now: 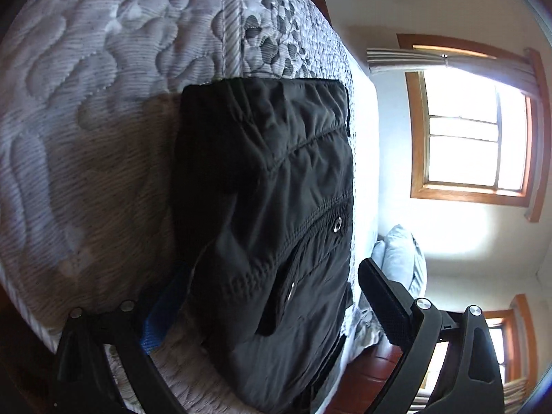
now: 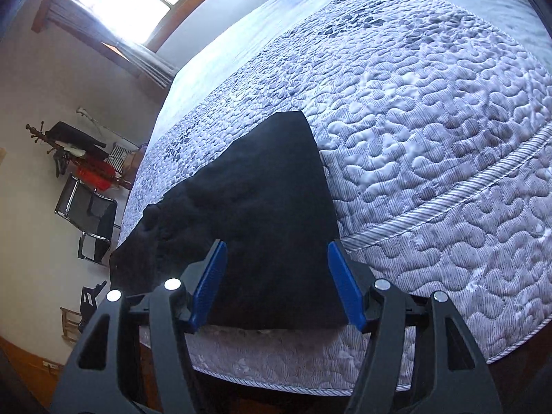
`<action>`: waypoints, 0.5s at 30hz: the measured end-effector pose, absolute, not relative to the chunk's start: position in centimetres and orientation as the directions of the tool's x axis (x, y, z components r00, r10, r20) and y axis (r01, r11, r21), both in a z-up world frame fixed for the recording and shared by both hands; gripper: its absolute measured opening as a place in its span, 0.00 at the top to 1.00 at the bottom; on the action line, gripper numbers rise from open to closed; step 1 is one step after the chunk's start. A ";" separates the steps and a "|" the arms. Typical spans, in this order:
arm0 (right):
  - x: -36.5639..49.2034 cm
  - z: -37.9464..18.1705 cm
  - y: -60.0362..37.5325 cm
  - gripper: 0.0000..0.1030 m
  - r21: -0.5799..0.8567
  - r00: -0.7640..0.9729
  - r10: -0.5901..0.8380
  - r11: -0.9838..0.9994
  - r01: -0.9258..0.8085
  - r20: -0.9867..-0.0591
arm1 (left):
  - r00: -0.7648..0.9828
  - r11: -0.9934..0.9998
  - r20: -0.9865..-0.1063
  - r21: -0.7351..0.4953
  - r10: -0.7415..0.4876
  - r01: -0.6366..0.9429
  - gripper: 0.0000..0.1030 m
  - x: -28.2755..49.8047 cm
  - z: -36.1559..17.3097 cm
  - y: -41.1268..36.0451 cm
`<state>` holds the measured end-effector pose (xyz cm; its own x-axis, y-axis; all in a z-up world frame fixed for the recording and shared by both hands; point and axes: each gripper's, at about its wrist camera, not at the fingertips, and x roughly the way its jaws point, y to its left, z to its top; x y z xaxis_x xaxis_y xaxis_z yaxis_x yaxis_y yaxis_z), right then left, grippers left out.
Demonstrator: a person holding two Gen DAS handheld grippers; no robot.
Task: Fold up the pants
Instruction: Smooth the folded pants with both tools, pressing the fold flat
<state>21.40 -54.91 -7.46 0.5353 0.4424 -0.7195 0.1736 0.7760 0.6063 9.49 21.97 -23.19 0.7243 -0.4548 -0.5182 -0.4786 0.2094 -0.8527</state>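
Note:
Black pants (image 1: pixel 269 207) lie folded on a grey quilted bed cover (image 1: pixel 103 103), with pocket snaps and the elastic waistband showing. My left gripper (image 1: pixel 265 307) is open, its jaws wide on either side of the near end of the pants; the blue pad (image 1: pixel 155 324) is partly hidden under the cloth. In the right wrist view the pants (image 2: pixel 262 214) are a dark wedge on the cover (image 2: pixel 431 138). My right gripper (image 2: pixel 277 286) is open, its blue pads (image 2: pixel 207 286) straddling the near edge of the pants.
The bed edge runs near both grippers. A pillow (image 1: pixel 403 255) lies at the head of the bed. Windows (image 1: pixel 476 138) are in the wall. A chair (image 2: pixel 89 217) and a coat rack with clothes (image 2: pixel 79 151) stand beside the bed.

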 end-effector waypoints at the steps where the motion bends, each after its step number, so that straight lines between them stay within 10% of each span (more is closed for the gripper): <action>1: 21.5 -7.5 -54.8 0.40 0.603 0.533 0.441 0.779 0.172 -0.722 | 0.729 0.200 -0.511 -0.857 -0.455 -0.475 0.06 9.5 -23.3 22.0; 8: 22.1 -8.1 -54.2 0.40 0.592 0.511 0.440 0.785 0.181 -0.739 | 0.767 0.128 -0.416 -0.904 -0.488 -0.408 0.12 11.7 -22.9 22.2; 15: 22.4 -8.5 -53.8 0.40 0.583 0.498 0.437 0.792 0.181 -0.749 | 0.722 0.143 -0.511 -0.849 -0.466 -0.509 0.35 14.0 -25.1 22.1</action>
<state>22.40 -53.79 -8.46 0.4981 0.4370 -0.7490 0.1814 0.7921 0.5828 14.04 22.14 -25.05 0.7222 -0.4664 -0.5108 -0.5086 0.1426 -0.8491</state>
